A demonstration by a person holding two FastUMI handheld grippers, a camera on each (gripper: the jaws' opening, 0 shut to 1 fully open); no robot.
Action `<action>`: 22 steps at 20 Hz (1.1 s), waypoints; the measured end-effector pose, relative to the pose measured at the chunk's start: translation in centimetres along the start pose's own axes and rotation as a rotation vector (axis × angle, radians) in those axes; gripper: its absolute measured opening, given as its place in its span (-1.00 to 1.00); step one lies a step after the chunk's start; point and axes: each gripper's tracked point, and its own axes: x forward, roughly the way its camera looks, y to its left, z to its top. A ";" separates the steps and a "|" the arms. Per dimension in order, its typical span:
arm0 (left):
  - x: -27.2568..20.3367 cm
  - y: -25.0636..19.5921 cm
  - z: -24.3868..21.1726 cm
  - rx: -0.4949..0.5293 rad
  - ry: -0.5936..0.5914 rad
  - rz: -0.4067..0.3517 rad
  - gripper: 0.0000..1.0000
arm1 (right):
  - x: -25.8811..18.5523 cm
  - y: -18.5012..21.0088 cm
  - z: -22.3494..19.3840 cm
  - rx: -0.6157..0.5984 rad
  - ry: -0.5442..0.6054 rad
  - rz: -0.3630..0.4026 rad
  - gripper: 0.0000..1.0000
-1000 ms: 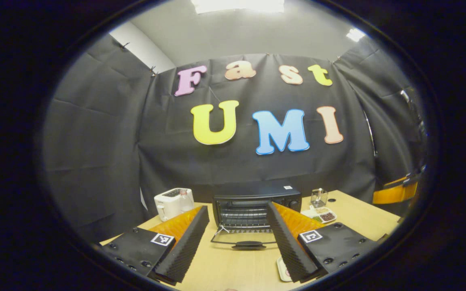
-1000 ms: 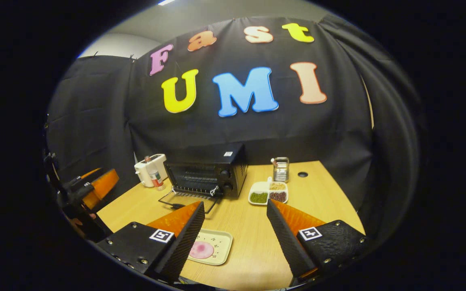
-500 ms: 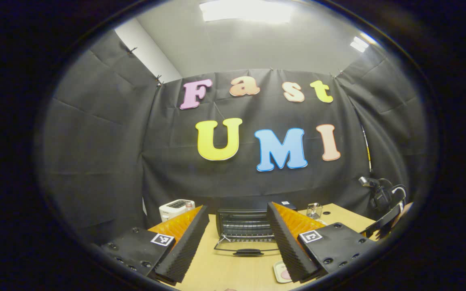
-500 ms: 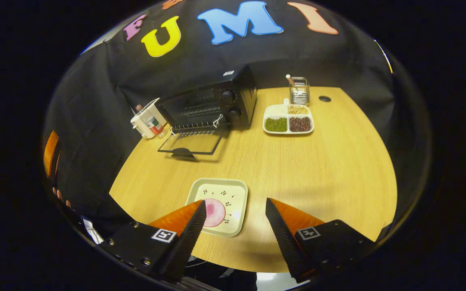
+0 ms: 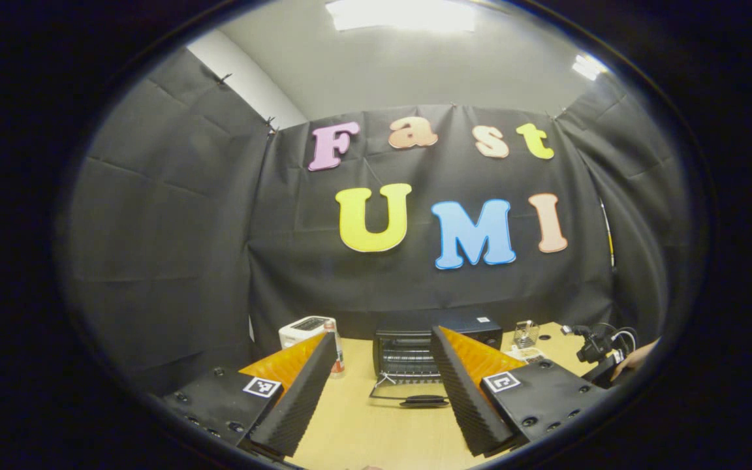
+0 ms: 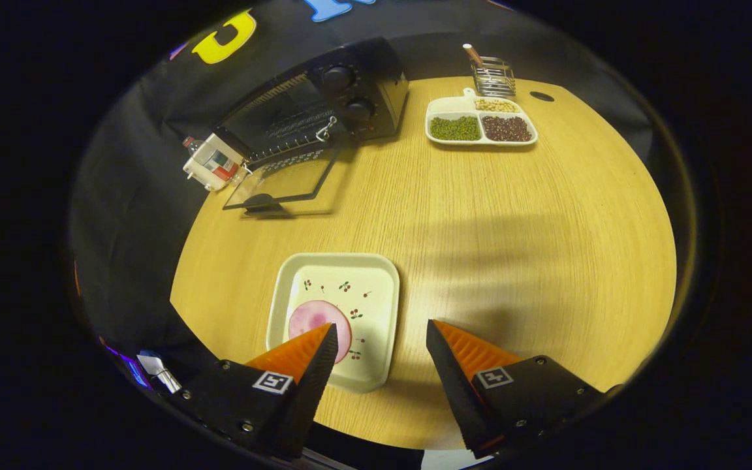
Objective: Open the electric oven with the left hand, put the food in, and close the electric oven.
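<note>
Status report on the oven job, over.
Both grippers open, empty: left gripper, right gripper above the tray. Oven door down flat; pink food on the tray. Table path looks unobstructed.

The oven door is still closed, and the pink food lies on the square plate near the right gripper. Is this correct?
Not quite. The oven door is open, folded down flat onto the table, as the right gripper view shows. The pink food does lie on the square plate near the right gripper.

On the bench (image 6: 513, 215), the oven (image 6: 324, 104) stands at the back with its door (image 6: 281, 186) lying open before it; the divided dish (image 6: 480, 124) sits to its right, the tray (image 6: 337, 313) nearer the front.
</note>
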 end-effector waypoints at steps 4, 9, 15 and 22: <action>-0.1 1.0 -0.4 0.001 0.012 0.023 1.00 | 1.6 -0.8 -0.1 -0.007 0.019 -0.037 0.72; 0.4 1.6 -0.7 -0.008 0.017 0.034 1.00 | 1.7 -0.5 -0.1 -0.026 0.051 -0.046 -0.03; 1.0 1.8 -0.4 -0.024 0.009 0.039 1.00 | 2.5 -1.2 0.0 -0.048 0.032 -0.101 -0.82; 1.2 2.0 -0.2 -0.027 0.000 0.034 1.00 | 1.9 0.5 -0.1 0.185 0.048 0.092 -0.99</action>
